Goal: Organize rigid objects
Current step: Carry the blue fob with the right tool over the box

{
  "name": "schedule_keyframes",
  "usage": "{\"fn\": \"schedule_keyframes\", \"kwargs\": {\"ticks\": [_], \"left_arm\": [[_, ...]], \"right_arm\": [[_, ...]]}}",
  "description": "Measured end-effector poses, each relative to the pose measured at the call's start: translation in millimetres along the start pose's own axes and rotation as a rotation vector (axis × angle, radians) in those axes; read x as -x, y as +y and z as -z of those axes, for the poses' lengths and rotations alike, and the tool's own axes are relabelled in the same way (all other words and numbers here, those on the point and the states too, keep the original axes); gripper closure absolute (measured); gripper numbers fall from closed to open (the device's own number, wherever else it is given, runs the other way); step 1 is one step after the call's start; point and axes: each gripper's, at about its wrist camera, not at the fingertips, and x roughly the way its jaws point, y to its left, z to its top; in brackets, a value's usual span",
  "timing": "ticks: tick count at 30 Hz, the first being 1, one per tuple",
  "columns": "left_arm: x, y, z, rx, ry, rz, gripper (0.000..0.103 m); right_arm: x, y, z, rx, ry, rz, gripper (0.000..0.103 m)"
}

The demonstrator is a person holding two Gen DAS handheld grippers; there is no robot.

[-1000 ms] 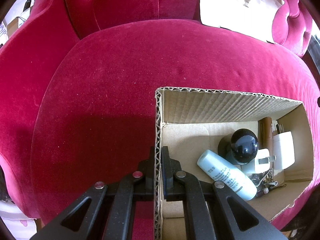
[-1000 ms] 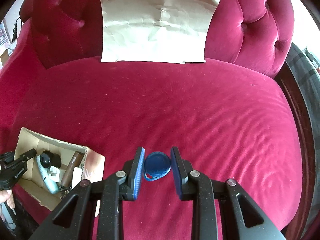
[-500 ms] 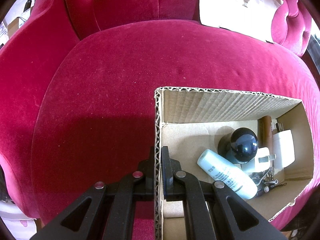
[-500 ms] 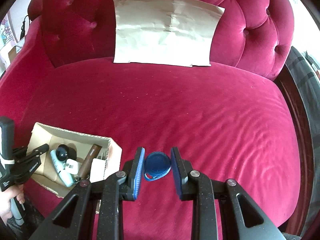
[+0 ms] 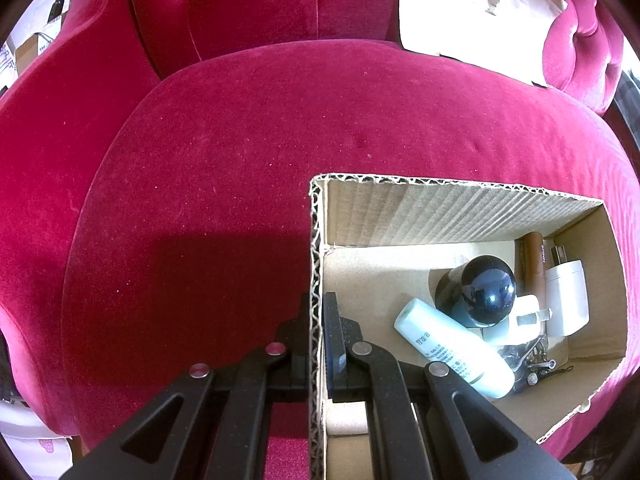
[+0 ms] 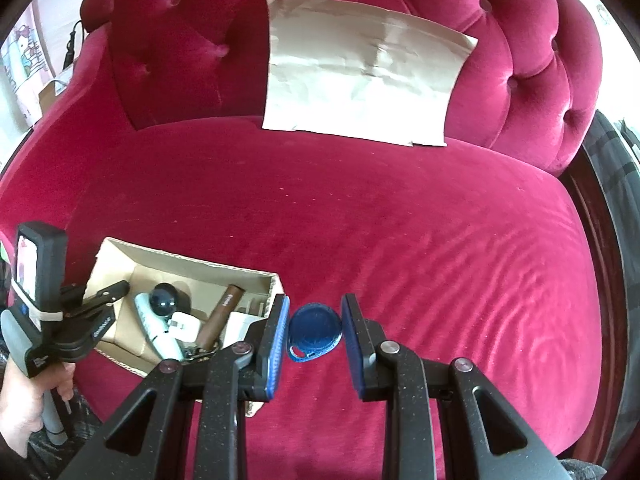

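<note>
Right wrist view shows the right hand-held gripper (image 6: 314,330) with its two blue pads pressed on a small blue tag (image 6: 314,331); the tag hangs between the pads, up off the red sofa seat (image 6: 400,216); so this hand-held gripper is clamped on the tag. Off to the left sits the cardboard box (image 6: 256,273) on the seat, and the tag is just beside its near corner but not over it yet.

Left wrist view shows the left hand-held gripper (image 5: 316,320) squeezed together on the side wall of the box (image 5: 460,214), one finger inside and one outside; it looks like it is holding the box steady. Inside lie a pale bottle (image 5: 452,346), a dark round ball (image 5: 488,290), a white plug (image 5: 566,296), a brown tube (image 5: 534,264) and some small keys (image 5: 532,354). A person's hand (image 6: 24,400) holds the left tool's handle; a sheet of brown paper (image 6: 360,76) leans on the sofa back.

The step in hand seems to be carrying the tag to the box; I think most things are already packed. Next the tag needs to go left until it is over the open top, then the pads must let go so it drops in, without bumping the box edge.

Compared with a second ago, the box looks bigger and closer to the right hand-held gripper, and more of the sofa back shows; the tag sits the same way between the pads; the left view looks the same.
</note>
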Motion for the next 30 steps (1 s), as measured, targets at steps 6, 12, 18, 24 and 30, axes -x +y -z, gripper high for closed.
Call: {"fn": "schedule_keyframes", "kwargs": {"ticks": [6, 12, 18, 24, 30], "left_arm": [[0, 0, 0, 0.000, -0.001, 0.000, 0.099], [-1, 0, 0, 0.002, -0.001, 0.000, 0.099], [-1, 0, -1, 0.001, -0.001, 0.000, 0.099], [-1, 0, -1, 0.002, -0.001, 0.001, 0.099], [-2, -1, -1, 0.002, -0.001, 0.002, 0.099]], "right_arm": [[1, 17, -3, 0.017, 0.002, -0.031, 0.075], [-2, 37, -5, 0.042, 0.007, -0.058, 0.075], [-9, 56, -3, 0.065, 0.019, -0.078, 0.075], [-18, 72, 0, 0.080, 0.033, -0.090, 0.075], [-28, 82, 4, 0.092, 0.047, -0.098, 0.075]]}}
